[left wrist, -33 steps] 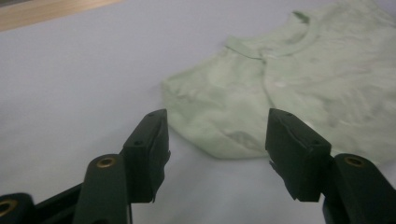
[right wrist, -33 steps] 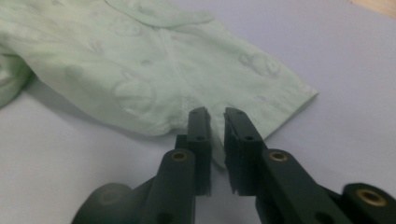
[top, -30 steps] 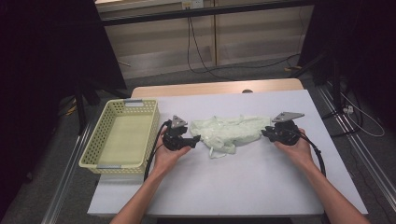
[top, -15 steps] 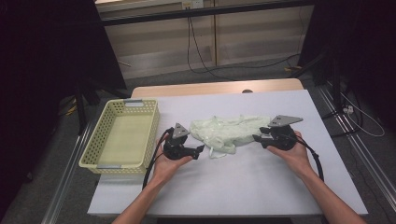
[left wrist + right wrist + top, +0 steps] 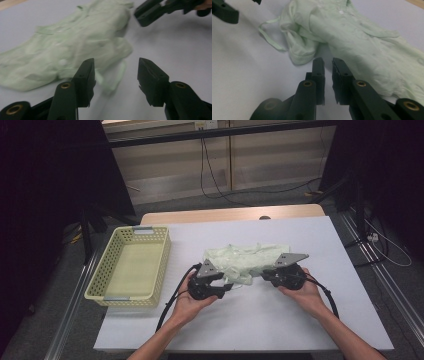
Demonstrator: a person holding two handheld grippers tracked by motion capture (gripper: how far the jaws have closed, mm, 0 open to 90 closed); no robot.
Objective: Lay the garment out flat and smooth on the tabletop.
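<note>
While both my forearms come in from the near edge of the counter (image 5: 300, 330), I hold my left gripper (image 5: 226, 289) and right gripper (image 5: 265, 277) low over the white top, tips turned inward toward each other. My left hand (image 5: 192, 302) cups its gripper from below and behind; my right hand (image 5: 302, 292) does the same, wrist bent slightly inward.

My left jaws stand apart, having just been closing, and nothing sits between them: in the left gripper view the shirt (image 5: 75, 42) lies beyond and beside the tips, with a thin loop of cloth just past them. My right jaws are nearly together with a narrow slit left, also just closing, and I see no cloth in that slit; the shirt's folded edge lies just ahead of them in the right gripper view.

From above, my grippers cover the shirt's near edge, so I cannot tell whether either tip touches the cloth there. The left gripper view is blurred, and the shirt runs off its left edge.

Pale green and crumpled, the shirt lies mid-counter between and just behind my grippers, its long axis running left to right. A yellow basket (image 5: 100, 275) stands at the left, well apart.
</note>
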